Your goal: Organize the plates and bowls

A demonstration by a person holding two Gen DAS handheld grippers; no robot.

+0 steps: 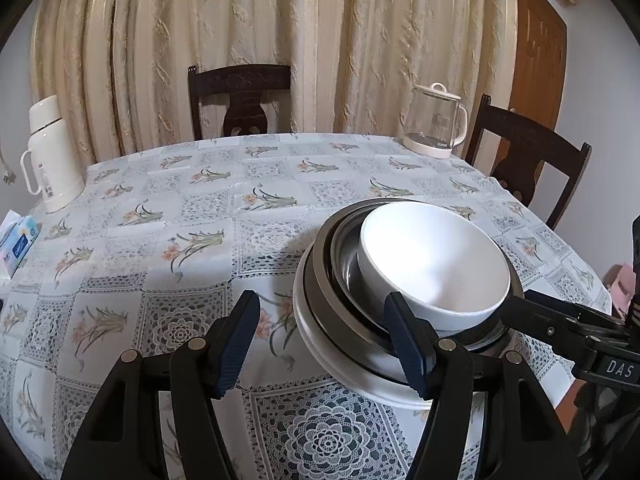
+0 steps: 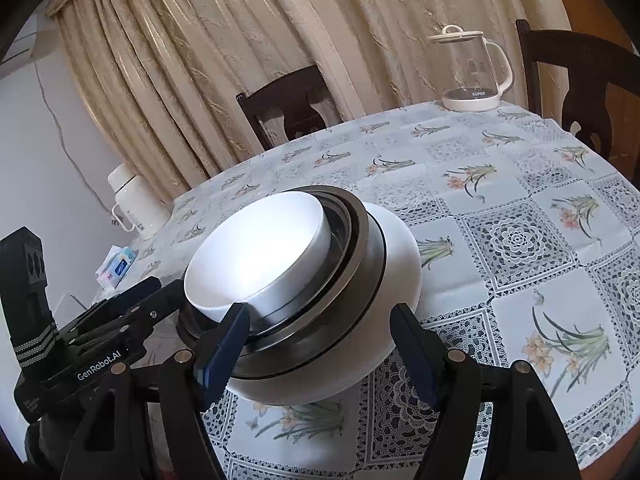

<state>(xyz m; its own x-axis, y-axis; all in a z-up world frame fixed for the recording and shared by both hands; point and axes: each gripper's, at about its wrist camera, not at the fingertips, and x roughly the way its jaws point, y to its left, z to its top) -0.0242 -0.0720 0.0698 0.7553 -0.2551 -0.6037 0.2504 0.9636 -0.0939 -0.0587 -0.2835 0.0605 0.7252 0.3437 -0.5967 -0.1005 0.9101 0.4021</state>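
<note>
A nested stack stands on the table: a small white bowl (image 1: 434,264) (image 2: 260,252) inside a steel bowl (image 1: 344,268) (image 2: 352,240), inside a large white bowl (image 1: 344,356) (image 2: 384,304). My left gripper (image 1: 324,344) is open; its right finger lies against the stack's near rim, its left finger over bare cloth. My right gripper (image 2: 320,344) is open and straddles the stack's near side, its left finger at the steel rim. The right gripper's fingers (image 1: 552,320) reach in from the right in the left wrist view; the left gripper (image 2: 120,316) shows at the left in the right wrist view.
A floral tablecloth (image 1: 200,240) covers the round table. A white thermos (image 1: 50,156) and a tissue pack (image 1: 18,244) stand at the left, a glass kettle (image 1: 436,120) at the back right. Dark chairs (image 1: 240,100) stand behind the table before a curtain.
</note>
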